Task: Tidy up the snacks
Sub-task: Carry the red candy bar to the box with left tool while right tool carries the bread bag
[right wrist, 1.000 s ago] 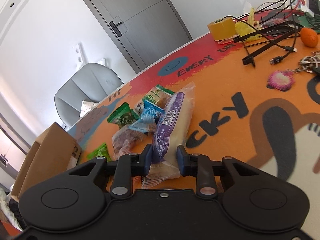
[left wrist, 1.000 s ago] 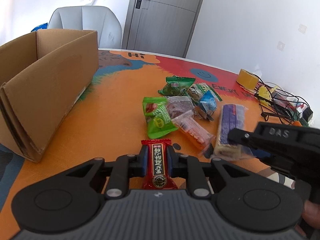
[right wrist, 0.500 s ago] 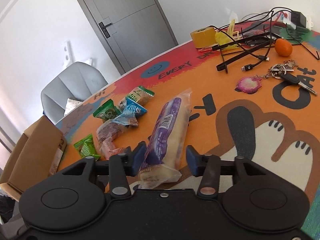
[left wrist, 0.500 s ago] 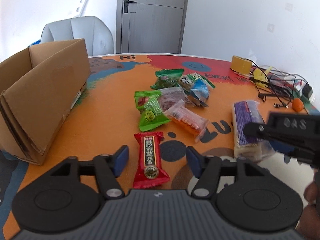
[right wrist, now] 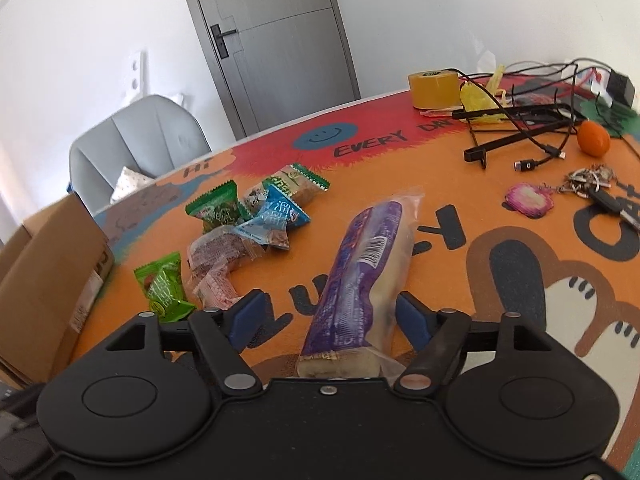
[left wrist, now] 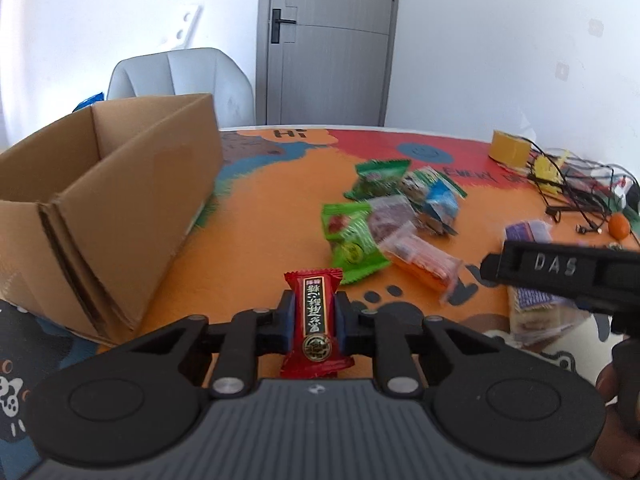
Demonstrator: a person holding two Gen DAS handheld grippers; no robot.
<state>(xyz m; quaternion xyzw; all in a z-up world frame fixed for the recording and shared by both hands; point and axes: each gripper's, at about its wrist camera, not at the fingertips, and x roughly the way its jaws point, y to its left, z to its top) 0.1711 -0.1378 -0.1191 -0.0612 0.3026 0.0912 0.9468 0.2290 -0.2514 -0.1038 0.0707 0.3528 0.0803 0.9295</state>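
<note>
My left gripper (left wrist: 314, 316) is shut on a red candy packet (left wrist: 315, 324), held just above the orange mat. An open cardboard box (left wrist: 108, 208) stands to its left. My right gripper (right wrist: 326, 314) is open, its fingers on either side of a long purple bread packet (right wrist: 362, 276) that lies on the mat; it also shows in the left wrist view (left wrist: 532, 276). A pile of small snack packets (right wrist: 240, 232) lies left of the bread, also in the left wrist view (left wrist: 392, 220), with a green packet (right wrist: 162, 286) nearest the box (right wrist: 44, 280).
A yellow tape roll (right wrist: 434, 88), tangled cables (right wrist: 520, 120), an orange fruit (right wrist: 594, 138) and a key bunch with a pink fob (right wrist: 560, 196) lie at the right of the table. A grey chair (left wrist: 180, 76) stands behind the box.
My left gripper opened half a second ago and has shut on the red candy again. My right gripper has opened wide and let go of the purple bread packet.
</note>
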